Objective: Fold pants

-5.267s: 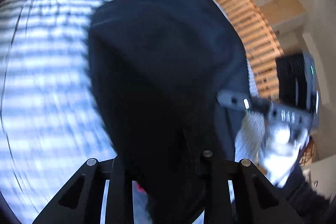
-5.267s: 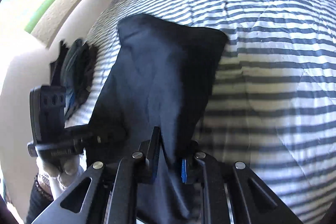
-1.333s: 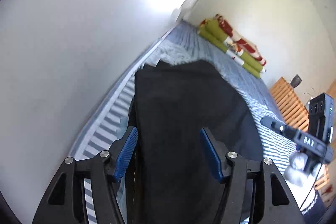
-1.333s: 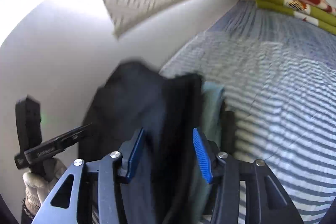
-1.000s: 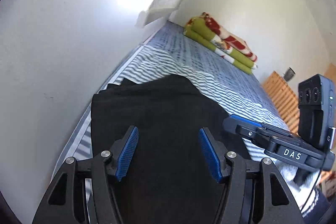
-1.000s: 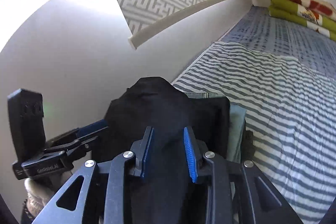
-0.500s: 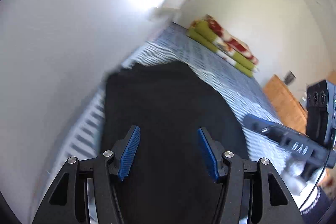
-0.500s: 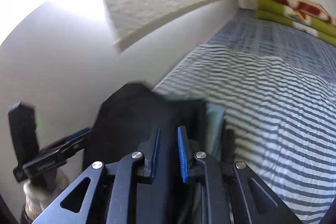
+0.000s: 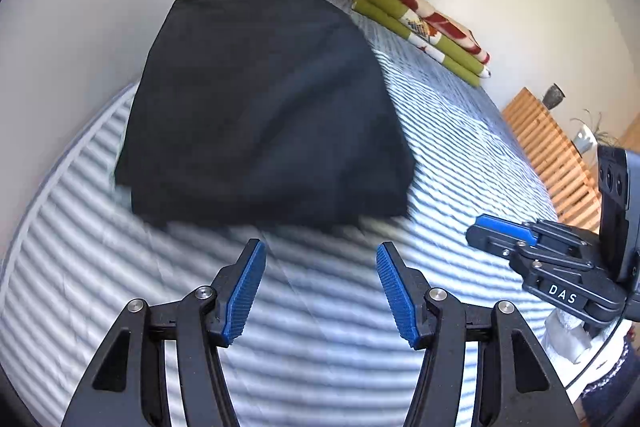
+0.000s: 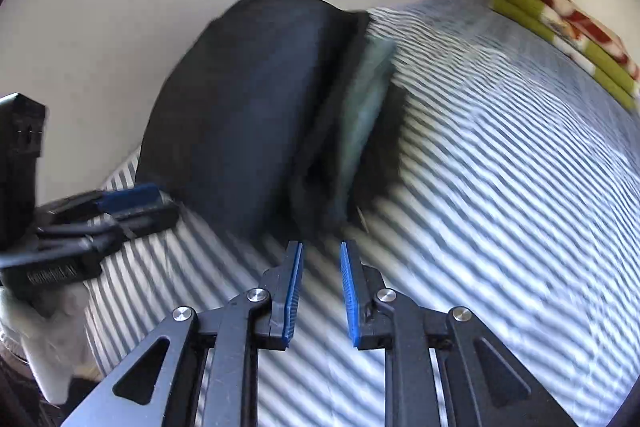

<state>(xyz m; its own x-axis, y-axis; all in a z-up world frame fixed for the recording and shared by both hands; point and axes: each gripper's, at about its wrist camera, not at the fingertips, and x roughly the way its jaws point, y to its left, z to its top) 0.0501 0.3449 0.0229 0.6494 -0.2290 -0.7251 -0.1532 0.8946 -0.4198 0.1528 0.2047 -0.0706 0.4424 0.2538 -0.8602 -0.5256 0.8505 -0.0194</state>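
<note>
The folded black pants (image 9: 260, 107) lie on top of a stack of folded clothes by the wall, on the striped bed. In the right wrist view the black pants (image 10: 248, 107) top a pile with a teal garment (image 10: 366, 95) showing at its side. My left gripper (image 9: 320, 291) is open, back from the pile's near edge, with nothing between its blue pads. My right gripper (image 10: 320, 291) is open with a narrow gap, also clear of the pile. Each gripper shows in the other's view: the right gripper (image 9: 532, 247) and the left gripper (image 10: 100, 215).
The blue-and-white striped bedspread (image 9: 460, 155) stretches to the right. A white wall (image 9: 80, 7) runs close behind the pile. Folded green and red blankets (image 9: 424, 27) lie at the bed's far end. A wooden slatted frame (image 9: 560, 163) stands beyond the bed.
Both grippers have let go of the black pants, set them on the pile by the wall and pulled back. The right gripper's jaws have opened a little since half a second ago.
</note>
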